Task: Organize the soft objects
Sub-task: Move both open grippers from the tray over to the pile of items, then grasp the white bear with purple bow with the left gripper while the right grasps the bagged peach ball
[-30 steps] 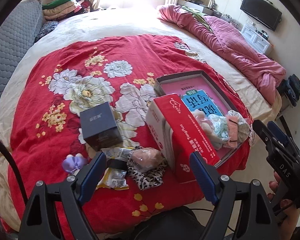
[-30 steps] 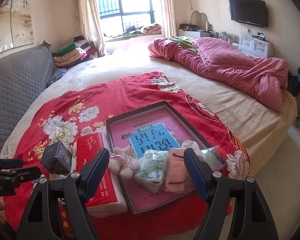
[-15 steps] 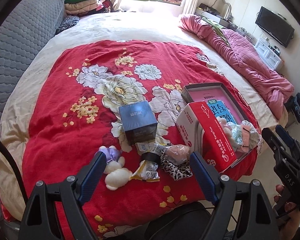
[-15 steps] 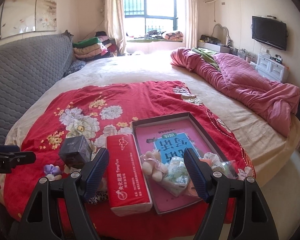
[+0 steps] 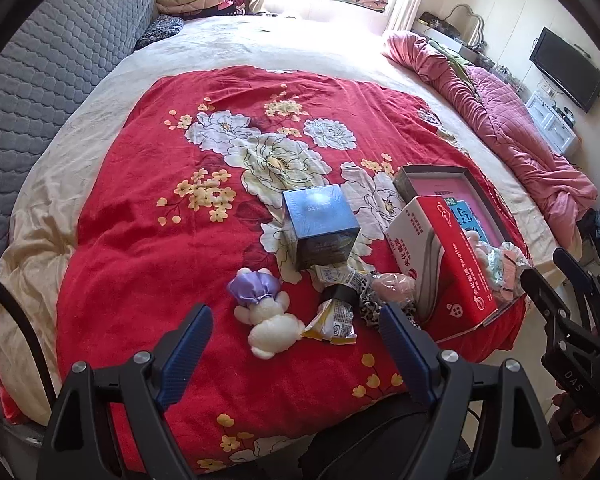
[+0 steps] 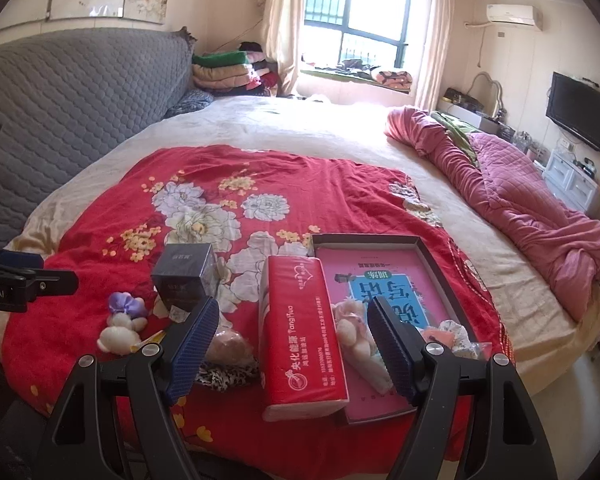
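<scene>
On the bed's red blanket, a few soft items are already held in the tray, while the plush toy and scrunchie remain outside; both grippers are held empty, jaws spread.

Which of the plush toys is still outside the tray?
The white plush with the purple bow, lying on the red blanket beside the snack packet; the pink-white plush already sits inside the tray.
</scene>
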### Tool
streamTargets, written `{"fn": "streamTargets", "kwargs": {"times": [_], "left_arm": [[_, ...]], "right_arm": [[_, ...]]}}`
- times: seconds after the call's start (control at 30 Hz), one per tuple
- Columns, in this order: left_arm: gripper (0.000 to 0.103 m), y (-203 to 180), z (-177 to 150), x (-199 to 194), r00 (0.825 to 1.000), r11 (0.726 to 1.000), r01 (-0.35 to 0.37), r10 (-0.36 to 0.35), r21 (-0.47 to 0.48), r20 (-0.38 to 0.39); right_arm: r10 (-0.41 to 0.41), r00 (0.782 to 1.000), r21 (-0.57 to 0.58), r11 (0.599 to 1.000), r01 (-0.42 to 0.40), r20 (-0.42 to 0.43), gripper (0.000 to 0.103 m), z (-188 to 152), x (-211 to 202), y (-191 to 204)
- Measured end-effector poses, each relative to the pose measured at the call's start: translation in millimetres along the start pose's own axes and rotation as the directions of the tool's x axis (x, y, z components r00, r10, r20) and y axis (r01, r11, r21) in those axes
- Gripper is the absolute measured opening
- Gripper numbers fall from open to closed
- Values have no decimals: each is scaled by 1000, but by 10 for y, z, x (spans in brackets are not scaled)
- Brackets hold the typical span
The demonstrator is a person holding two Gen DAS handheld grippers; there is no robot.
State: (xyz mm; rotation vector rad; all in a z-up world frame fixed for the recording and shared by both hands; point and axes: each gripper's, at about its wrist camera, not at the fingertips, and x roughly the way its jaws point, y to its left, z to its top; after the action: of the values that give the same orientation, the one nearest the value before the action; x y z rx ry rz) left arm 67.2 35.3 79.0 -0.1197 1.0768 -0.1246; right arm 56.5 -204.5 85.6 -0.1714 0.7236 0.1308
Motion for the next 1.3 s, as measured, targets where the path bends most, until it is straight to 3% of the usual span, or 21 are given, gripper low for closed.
{"fn": "streamTargets", "kwargs": {"times": [0.8, 1.3], "left_arm": [[85, 327, -244, 711, 991, 998, -28, 20, -63, -130], [85, 418, -264, 1081, 985, 993, 15, -34, -114, -170]], "right_arm": [[1, 991, -249, 968, -34, -133, 78, -291, 571, 485], [-72, 962, -537, 839, -84, -264, 78, -346, 1148, 866]]}}
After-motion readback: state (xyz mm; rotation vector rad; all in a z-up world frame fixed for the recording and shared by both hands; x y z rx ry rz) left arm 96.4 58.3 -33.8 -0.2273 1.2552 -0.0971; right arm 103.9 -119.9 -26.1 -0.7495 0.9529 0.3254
